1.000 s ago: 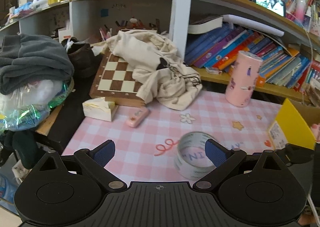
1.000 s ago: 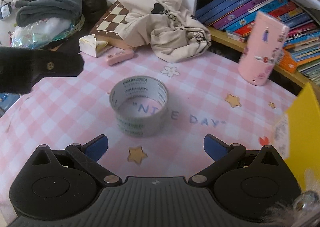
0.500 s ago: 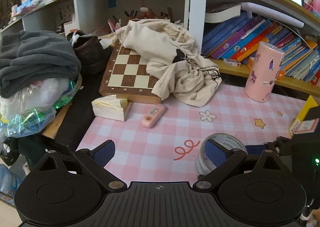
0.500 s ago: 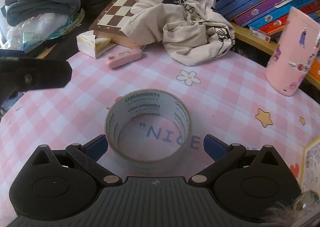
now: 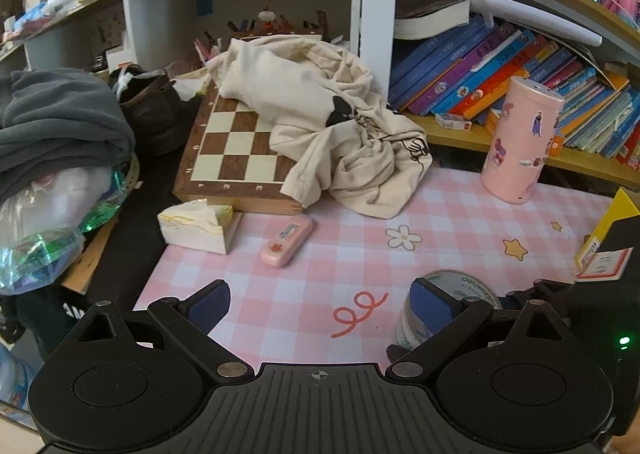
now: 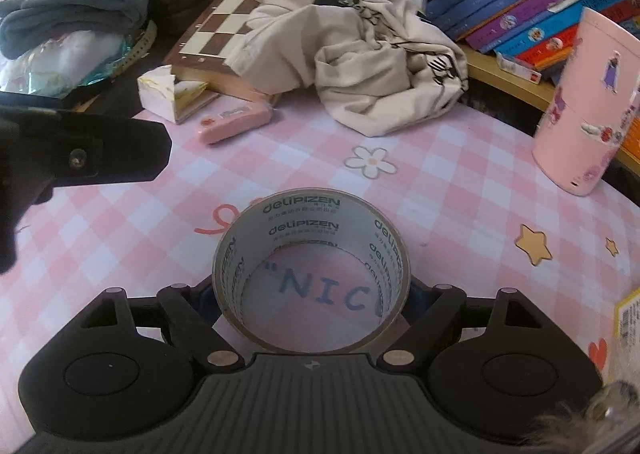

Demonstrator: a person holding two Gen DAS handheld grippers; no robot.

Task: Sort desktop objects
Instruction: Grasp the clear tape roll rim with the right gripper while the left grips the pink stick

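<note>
Since a second ago the right gripper (image 6: 312, 294) has come forward over the pink checked mat (image 6: 460, 190), so the tape roll (image 6: 312, 270), which then stood clear ahead of wide-spread fingers, now sits between them; the jaws are closing, both dark fingers meet the roll's outer wall left and right, and whether the pads press yet I cannot tell. The roll itself sits at the same spot over the printed lettering. The left gripper (image 5: 320, 304) has shifted leftward across the mat: the roll (image 5: 452, 286) that was between its tips earlier now shows just behind its right blue pad (image 5: 430, 308), jaws wide apart with nothing between them. Writing: "delipizen" repeats in dark green around the roll's inner wall with small unreadable lines under it; through the hole the mat reads "NIC" in blue. Roll stands on its flat edge, hole facing up, axis upright, no long side to speak of. It lies toward the mat's near edge, well apart from the pink eraser case (image 6: 236, 120) by the far-left corner and the pink sticker-covered cylinder (image 6: 584, 102) at the far-right edge. Book spines on the shelf too small to read.
</note>
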